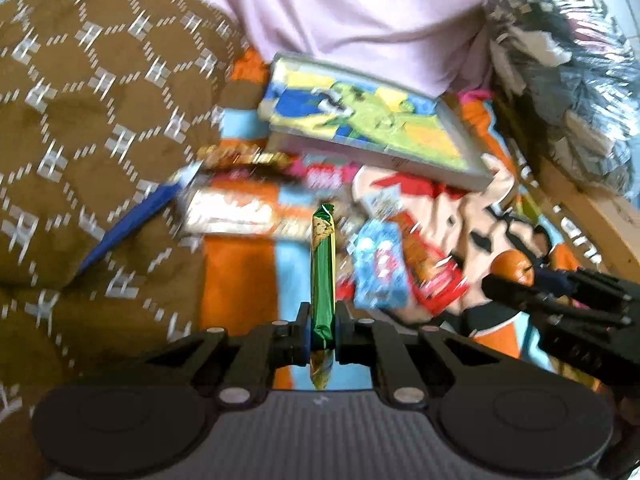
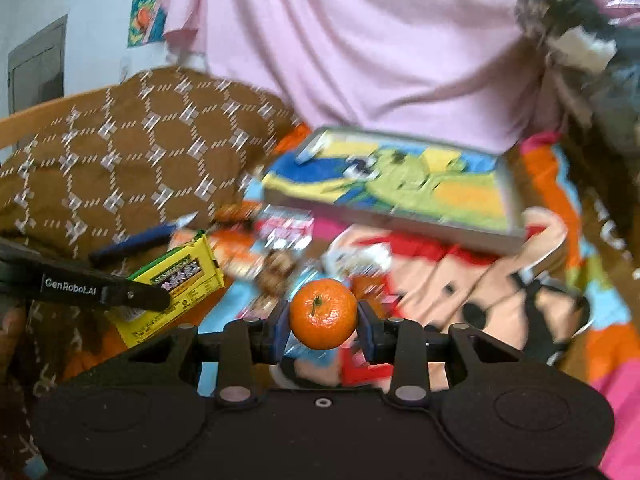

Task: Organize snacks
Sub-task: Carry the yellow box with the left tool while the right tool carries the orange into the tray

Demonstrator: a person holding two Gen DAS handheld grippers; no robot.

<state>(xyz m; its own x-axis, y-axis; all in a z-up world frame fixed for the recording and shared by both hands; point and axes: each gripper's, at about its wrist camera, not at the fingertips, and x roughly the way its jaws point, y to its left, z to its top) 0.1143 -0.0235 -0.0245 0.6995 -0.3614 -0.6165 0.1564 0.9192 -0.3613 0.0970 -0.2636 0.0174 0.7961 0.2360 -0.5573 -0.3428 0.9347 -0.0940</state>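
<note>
Left gripper (image 1: 323, 330) is clamped on a green snack packet (image 1: 322, 280), edge-on between the pads, its length running up and away from the jaws. From the right wrist view the same packet (image 2: 176, 280) shows a yellow-green face with dark printed lettering, pinched under the left tool's black finger.

Right gripper (image 2: 323, 330) is squeezing a tangerine (image 2: 322, 314), stem facing the camera, one pad on each side. In the left view that tangerine (image 1: 514, 270) sits at the tip of the right gripper (image 1: 520, 280), off to the right.

Below both, blurred snack wrappers (image 1: 384, 264) lie scattered on a bright cartoon-print blanket (image 2: 440, 280). Behind them sits a flat box with a green cartoon figure (image 2: 400, 188), with a brown patterned cushion (image 1: 88, 120) to the left and pink cloth (image 2: 360, 40) behind.
</note>
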